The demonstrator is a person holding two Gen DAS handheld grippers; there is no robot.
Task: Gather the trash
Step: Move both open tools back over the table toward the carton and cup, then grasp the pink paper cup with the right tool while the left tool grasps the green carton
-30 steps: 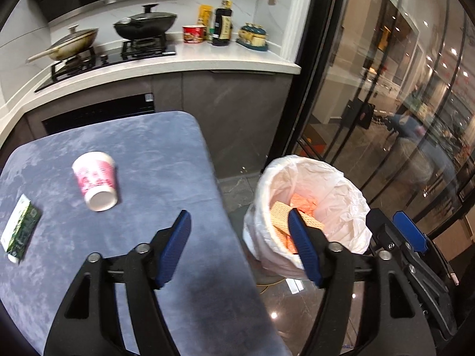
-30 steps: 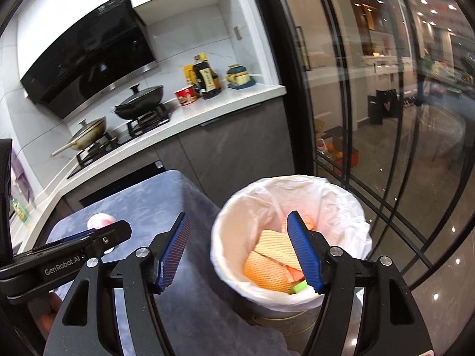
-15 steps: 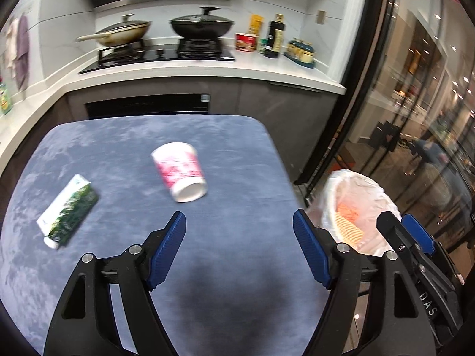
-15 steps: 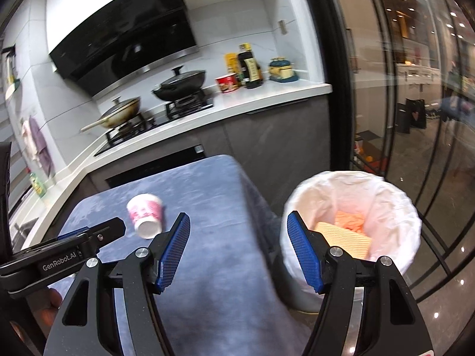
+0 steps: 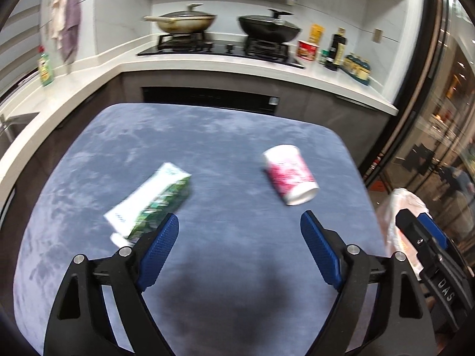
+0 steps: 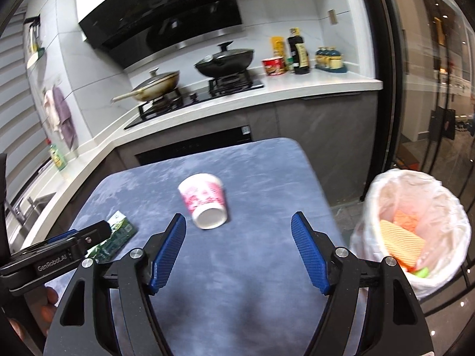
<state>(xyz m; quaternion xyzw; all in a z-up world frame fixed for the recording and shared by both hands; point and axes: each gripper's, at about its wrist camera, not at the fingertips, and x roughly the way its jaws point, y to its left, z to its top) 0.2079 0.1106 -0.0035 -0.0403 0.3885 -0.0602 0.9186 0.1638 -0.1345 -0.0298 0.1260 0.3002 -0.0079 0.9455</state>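
**Hovering open over the table, both tongs empty**

Spreading wider just now, the left tongs hang above the blue table with nothing between the pads. The carton lies on its side just beyond the left pad, apart from it. The cup lies tipped over ahead of the right pad.

The right tongs have likewise been opening and grip nothing. The cup lies just ahead between the pads, its base toward them. The bin stands off the table to their right.

Only the right view shows the wrappers inside the bin and a hand on the left tongs; the left view shows only an edge of the liner.
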